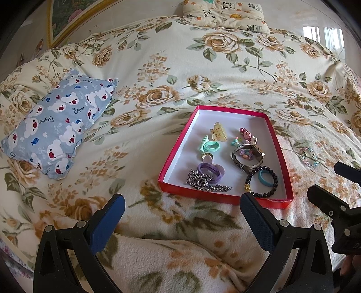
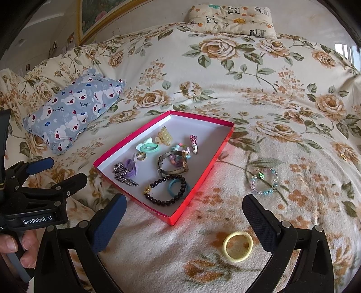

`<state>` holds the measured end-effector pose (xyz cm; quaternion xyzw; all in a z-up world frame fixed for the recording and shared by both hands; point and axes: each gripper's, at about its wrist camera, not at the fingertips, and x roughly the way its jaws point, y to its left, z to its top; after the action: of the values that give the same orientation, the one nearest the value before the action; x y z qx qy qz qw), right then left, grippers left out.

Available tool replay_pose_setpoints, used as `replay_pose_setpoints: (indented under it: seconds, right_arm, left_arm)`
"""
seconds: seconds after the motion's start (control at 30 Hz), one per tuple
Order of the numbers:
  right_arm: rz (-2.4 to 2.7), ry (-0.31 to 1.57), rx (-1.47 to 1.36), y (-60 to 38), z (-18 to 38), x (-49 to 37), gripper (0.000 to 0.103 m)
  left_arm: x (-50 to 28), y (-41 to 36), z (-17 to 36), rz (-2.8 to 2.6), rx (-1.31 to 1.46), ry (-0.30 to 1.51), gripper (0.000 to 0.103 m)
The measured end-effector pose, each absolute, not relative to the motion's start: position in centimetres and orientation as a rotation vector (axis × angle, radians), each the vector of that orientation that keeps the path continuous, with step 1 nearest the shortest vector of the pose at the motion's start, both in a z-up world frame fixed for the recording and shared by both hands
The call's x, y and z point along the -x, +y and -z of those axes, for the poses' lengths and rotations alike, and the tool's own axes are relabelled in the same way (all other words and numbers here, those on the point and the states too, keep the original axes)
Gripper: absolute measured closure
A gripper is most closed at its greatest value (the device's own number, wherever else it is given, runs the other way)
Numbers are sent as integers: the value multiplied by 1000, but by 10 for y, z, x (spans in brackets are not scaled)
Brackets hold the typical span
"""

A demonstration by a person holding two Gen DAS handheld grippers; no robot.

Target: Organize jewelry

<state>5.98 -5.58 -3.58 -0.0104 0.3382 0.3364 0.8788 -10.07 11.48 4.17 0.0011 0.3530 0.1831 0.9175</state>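
A shallow red box [image 1: 173,155] [image 2: 203,166] with a white inside lies on the floral bed. It holds a black bead bracelet [image 2: 165,193], a blue ring band [image 2: 178,186], a watch [image 2: 173,164], a silver chain [image 2: 123,174], hair ties and clips. Outside it lie a pastel bead bracelet [image 2: 265,181] [image 1: 309,157], a yellow hair tie [image 2: 237,246] and a small gold piece [image 2: 343,156]. My left gripper [image 1: 182,216] is open and empty, short of the box's near edge. My right gripper [image 2: 183,216] is open and empty, with the yellow tie between its fingers' reach.
A blue bear-print pillow [image 1: 56,126] [image 2: 74,112] lies left of the box. A panda-print pillow [image 1: 225,13] [image 2: 232,18] sits at the bed's far end. A framed picture [image 1: 67,15] leans at the back left.
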Motion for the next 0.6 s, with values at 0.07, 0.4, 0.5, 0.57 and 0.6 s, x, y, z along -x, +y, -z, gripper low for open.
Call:
replay_pose_setpoints:
  seconds: [0.07,0.4,0.5,0.57,0.6]
  right_arm:
    - [-702,706,21,-55,37,-59,0]
    - [-704,707,22,-55,36,-59,0]
    - [-704,710,23,-56,37,-63,0]
    - [-706,714,20,-56,39,-64,0]
    - [-704,715,22,-55,39,-64,0]
  left_arm:
    - [100,115,-42,-377,-2,727,1]
    - [99,115,-42,-375,-1,728,1]
    - [96,116,-42,-373,0,733,1]
    - [95,117,-42,-371,-1,733,1]
    - [95,117,-42,-371,0,734,1]
